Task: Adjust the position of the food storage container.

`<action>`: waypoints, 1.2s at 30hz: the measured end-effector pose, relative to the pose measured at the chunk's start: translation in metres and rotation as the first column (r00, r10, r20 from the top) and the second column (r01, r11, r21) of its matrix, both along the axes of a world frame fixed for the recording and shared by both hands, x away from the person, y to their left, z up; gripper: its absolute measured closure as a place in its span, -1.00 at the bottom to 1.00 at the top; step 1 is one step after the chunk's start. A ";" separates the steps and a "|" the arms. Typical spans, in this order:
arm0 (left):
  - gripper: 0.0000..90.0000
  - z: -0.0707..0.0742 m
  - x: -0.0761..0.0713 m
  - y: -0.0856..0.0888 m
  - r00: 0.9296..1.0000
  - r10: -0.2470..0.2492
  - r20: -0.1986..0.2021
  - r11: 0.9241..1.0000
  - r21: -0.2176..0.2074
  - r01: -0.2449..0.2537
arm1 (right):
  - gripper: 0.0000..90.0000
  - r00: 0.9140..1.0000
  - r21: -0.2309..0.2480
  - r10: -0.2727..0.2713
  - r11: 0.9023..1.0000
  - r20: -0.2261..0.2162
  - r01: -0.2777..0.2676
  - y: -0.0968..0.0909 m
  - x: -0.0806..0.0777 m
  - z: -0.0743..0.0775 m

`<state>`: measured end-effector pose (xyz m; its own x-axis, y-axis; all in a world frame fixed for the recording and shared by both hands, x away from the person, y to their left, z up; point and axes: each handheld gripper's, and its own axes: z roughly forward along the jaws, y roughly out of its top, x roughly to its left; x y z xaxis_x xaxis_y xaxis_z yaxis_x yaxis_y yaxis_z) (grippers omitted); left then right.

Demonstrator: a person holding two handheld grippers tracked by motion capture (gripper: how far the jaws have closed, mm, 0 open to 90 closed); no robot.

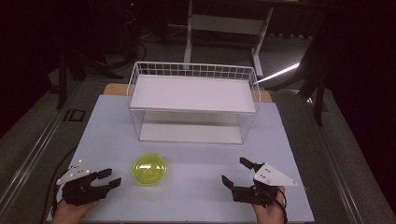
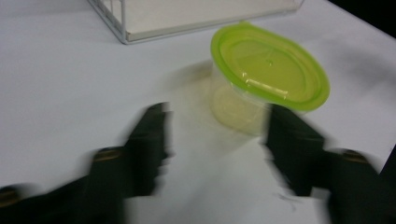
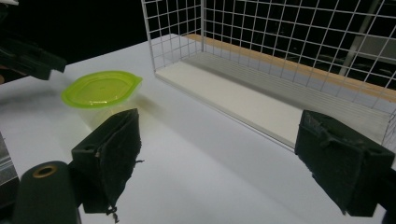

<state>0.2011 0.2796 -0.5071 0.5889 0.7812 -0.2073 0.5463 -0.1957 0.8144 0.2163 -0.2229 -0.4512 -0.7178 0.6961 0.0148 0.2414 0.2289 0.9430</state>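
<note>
On the pale, smooth counter (image 1: 196,186) near its front edge stands a small round tub (image 1: 149,170) of clear plastic, capped with a glossy lime-green lid (image 2: 270,65) that has a raised rim and a shallow moulded dip in the middle. Behind it, toward the far side, sits a white wire basket (image 1: 194,70) of square mesh with a flat white shelf board across its top and another at its base.

The left claw (image 1: 108,179) lies low at the front left, held by a hand (image 1: 70,212) from below, its two black jaws pointing toward the tub and stopping just short of it. In the left gripper view the jaws are blurred and stand apart, with bare counter between them and the tub just ahead; nothing is gripped.

The right claw (image 1: 237,173) rests at the front right, well apart from the tub, angled toward the basket. Its matte black, rough-faced jaws are spread wide and hold nothing
</note>
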 end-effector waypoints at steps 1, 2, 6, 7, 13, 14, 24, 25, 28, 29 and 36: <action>0.49 -0.001 0.001 -0.001 1.000 -0.013 -0.005 1.000 0.003 0.013 | -0.68 1.000 -0.001 0.000 1.000 0.001 0.000 0.000 0.000 0.000; 0.61 -0.001 0.002 -0.002 1.000 -0.013 -0.013 1.000 0.020 0.013 | -0.68 1.000 -0.001 0.001 1.000 0.001 -0.001 0.000 0.000 0.000; 1.00 -0.008 0.006 -0.011 0.996 -0.045 -0.076 0.997 0.052 0.049 | -0.68 1.000 0.003 0.000 1.000 0.006 0.000 0.000 0.000 0.000; 1.00 -0.012 0.007 -0.019 0.994 -0.061 -0.089 0.994 0.086 0.069 | -0.68 1.000 0.006 0.000 1.000 0.011 0.000 0.000 -0.001 0.000; 1.00 -0.017 0.016 -0.036 0.989 -0.098 -0.108 0.989 0.105 0.109 | -0.68 1.000 0.002 0.000 1.000 0.007 0.000 0.000 0.000 0.000; 1.00 -0.017 0.018 -0.039 0.988 -0.103 -0.115 0.988 0.106 0.115 | -0.68 1.000 0.001 0.002 1.000 0.005 -0.002 0.000 0.000 0.000; 1.00 -0.025 0.039 -0.056 0.985 -0.091 -0.145 0.993 0.065 0.101 | -0.68 1.000 0.000 0.009 1.000 -0.006 -0.009 0.001 0.000 -0.001; 1.00 -0.025 0.042 -0.057 0.986 -0.083 -0.144 0.993 0.065 0.093 | -0.68 1.000 0.000 0.009 1.000 -0.006 -0.009 0.001 0.000 -0.002; 1.00 -0.024 0.048 -0.063 0.987 -0.088 -0.135 0.993 0.064 0.097 | -0.68 1.000 0.000 0.011 1.000 -0.006 -0.011 0.002 -0.001 -0.002; 1.00 -0.024 0.050 -0.066 0.987 -0.090 -0.136 0.993 0.063 0.099 | -0.68 1.000 0.000 0.011 1.000 -0.006 -0.011 0.002 -0.001 -0.002; 1.00 -0.023 0.064 -0.084 0.985 -0.107 -0.137 0.990 0.076 0.118 | -0.68 1.000 -0.002 0.015 1.000 -0.015 -0.015 0.003 -0.001 -0.003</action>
<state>0.2653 0.1959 -0.5302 0.6457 0.7294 -0.2260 0.6188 -0.3265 0.7145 0.2151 -0.2196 -0.4540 -0.7280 0.6852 0.0241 0.2524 0.2351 0.9386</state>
